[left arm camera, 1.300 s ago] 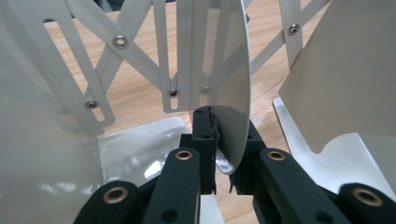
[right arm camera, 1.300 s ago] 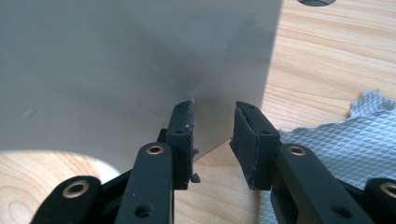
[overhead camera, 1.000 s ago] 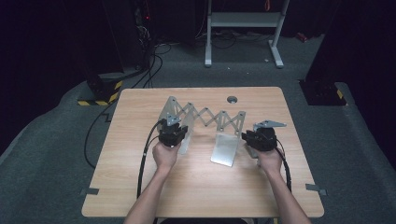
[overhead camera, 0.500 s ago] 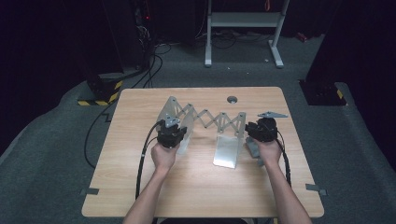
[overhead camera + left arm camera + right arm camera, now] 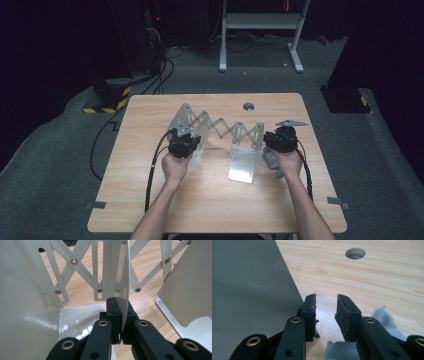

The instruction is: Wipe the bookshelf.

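High view: we're seeing both forearms coming in from the bottom edge, hands set apart on the wooden table. The left gripper is sitting at the left end of the expanding metal rack, which is standing stretched across the table's middle, lattice open. The right gripper is sitting just beside the rack's right end plate, wrist angled inward. A grey cloth is lying under the right hand. Vs. 0.5 s ago: right gripper is sitting a bit lower and closer to the plate; left is holding the same spot.

Left gripper view: we're looking along the jaws, which are clamped on the thin edge of an upright divider plate of the rack; lattice bars w/ rivets are crossing behind.

Right gripper view: jaws are standing apart, gripping nothing; the left jaw is just beside the end plate's edge, touching or not we can't tell. Cloth is lying below the jaws; a round table hole is lying ahead.
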{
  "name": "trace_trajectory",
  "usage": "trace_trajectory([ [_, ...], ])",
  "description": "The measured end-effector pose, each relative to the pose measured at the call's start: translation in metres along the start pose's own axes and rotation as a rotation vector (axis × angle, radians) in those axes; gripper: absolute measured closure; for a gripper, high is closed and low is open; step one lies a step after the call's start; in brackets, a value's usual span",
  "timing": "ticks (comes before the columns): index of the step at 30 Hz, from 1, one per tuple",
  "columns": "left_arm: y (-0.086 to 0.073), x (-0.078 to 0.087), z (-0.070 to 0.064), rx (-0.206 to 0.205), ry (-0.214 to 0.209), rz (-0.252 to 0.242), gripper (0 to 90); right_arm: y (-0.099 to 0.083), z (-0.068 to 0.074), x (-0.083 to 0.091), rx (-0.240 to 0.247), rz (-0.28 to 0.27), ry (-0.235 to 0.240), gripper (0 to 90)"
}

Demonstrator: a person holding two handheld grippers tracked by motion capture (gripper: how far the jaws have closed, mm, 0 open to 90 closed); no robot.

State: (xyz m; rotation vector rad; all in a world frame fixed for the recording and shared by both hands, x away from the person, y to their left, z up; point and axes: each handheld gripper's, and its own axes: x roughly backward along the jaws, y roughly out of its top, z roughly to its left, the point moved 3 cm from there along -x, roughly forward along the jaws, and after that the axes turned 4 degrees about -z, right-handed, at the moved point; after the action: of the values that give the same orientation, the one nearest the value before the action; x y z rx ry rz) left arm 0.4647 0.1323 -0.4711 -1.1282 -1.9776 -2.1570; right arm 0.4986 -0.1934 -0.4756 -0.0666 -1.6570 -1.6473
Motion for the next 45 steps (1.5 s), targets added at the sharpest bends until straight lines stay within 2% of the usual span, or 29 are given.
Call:
trace_trajectory([
  [8,0.003,-0.004,0.0,-0.019,-0.032,0.004,87.7,-0.011,0.003,0.009,0.011,0.001,0.022,69.5],
  [16,0.004,-0.008,0.002,-0.028,-0.054,-0.001,87.5,-0.013,-0.002,0.008,-0.006,-0.002,0.022,69.2],
  [20,0.004,-0.008,0.001,-0.024,-0.057,0.0,87.5,-0.016,0.002,0.01,0.015,0.008,0.02,70.3],
  [24,0.007,-0.01,0.0,-0.036,-0.055,0.011,87.4,-0.02,0.008,0.015,0.029,0.013,0.038,70.2],
  [31,0.009,-0.015,0.0,-0.036,-0.091,0.01,86.9,-0.028,0.018,0.024,0.058,0.019,0.079,68.0],
  [35,0.009,-0.015,-0.002,-0.041,-0.111,0.006,86.7,-0.027,0.009,0.021,0.015,0.002,0.096,64.4],
  [38,0.01,-0.017,-0.008,-0.077,-0.131,0.009,87.3,-0.025,0.011,0.016,0.045,0.017,0.082,68.5],
  [42,0.011,-0.021,-0.011,-0.073,-0.136,0.003,87.2,-0.025,0.015,0.017,0.057,0.027,0.085,67.6],
  [45,0.013,-0.023,-0.013,-0.084,-0.136,0.013,87.1,-0.026,0.022,0.019,0.089,0.034,0.092,67.7],
])
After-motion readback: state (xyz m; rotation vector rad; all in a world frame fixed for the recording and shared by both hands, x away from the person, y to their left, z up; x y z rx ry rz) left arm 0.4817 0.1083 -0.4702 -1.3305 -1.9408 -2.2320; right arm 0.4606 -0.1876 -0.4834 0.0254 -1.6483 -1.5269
